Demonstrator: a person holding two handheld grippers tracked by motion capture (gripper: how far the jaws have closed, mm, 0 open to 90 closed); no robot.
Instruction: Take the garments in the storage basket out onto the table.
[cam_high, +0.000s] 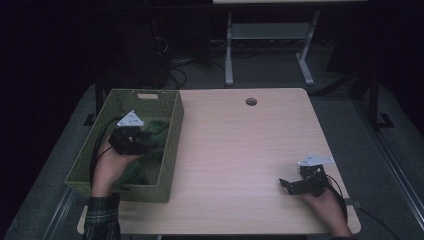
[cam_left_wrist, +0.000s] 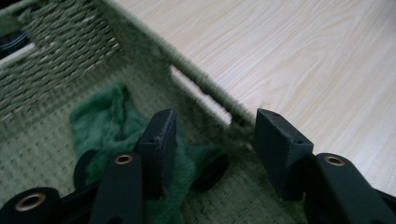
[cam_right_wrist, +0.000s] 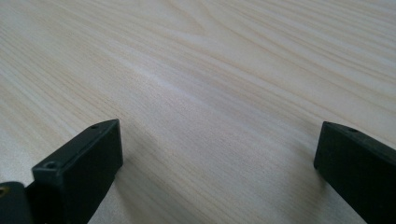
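Left gripper view: spread left hand-held gripper (cam_left_wrist: 212, 135) over green cloth (cam_left_wrist: 109, 121) in basket (cam_left_wrist: 60, 42).

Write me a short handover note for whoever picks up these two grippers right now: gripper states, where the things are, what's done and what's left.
Left gripper: inside the green woven basket, above the green cloth. Jaws partly open, nothing pinched between them; one jaw overlaps the cloth in the left gripper view.
Right gripper: low over the bare table near its right front corner, jaws wide open and empty.
Things: the cloth lies crumpled on the basket floor, near the wall facing the table; the basket sits at the table's left edge.
Done: cloth is in the basket.
Left: probably lift the left gripper out of the basket; I can't tell whether more is planned.
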